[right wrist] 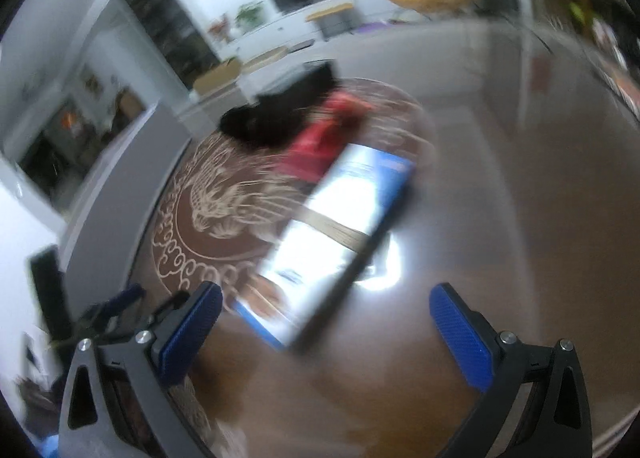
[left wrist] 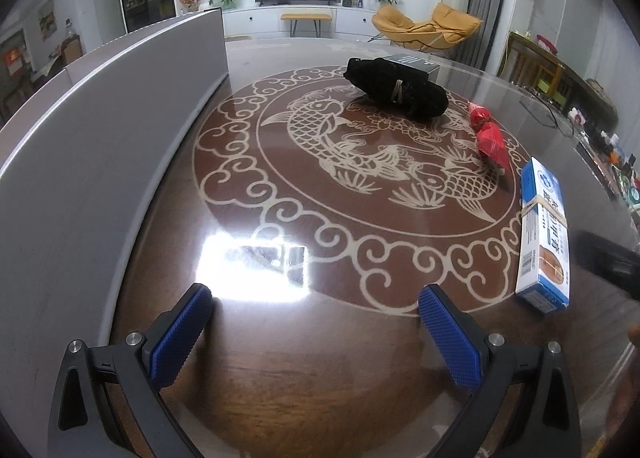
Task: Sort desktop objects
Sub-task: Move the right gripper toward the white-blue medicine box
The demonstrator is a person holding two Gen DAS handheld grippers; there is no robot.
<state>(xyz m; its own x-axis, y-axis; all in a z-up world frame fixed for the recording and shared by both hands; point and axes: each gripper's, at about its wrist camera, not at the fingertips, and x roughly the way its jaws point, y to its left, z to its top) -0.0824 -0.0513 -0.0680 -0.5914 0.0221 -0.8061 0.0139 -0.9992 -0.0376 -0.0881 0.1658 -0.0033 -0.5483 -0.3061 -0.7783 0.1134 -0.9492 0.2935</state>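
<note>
Sorting barely begun, by look: black pouch [left wrist: 396,88], red packet [left wrist: 490,136], blue-white box [left wrist: 542,234] loose on surface [left wrist: 280,338]. Left claw [left wrist: 316,334], right claw [right wrist: 326,332]: both spread wide, empty.

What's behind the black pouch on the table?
Behind the black pouch, a dark box with a grey top pokes out on the table. Only its upper edge and one corner show; the pouch covers the rest, so its label is unreadable.

One black bundle [left wrist: 396,88], one red bundle [left wrist: 489,134], one blue-and-white box [left wrist: 544,234] and one dark box [left wrist: 414,62] sit on the counter [left wrist: 320,338].
</note>
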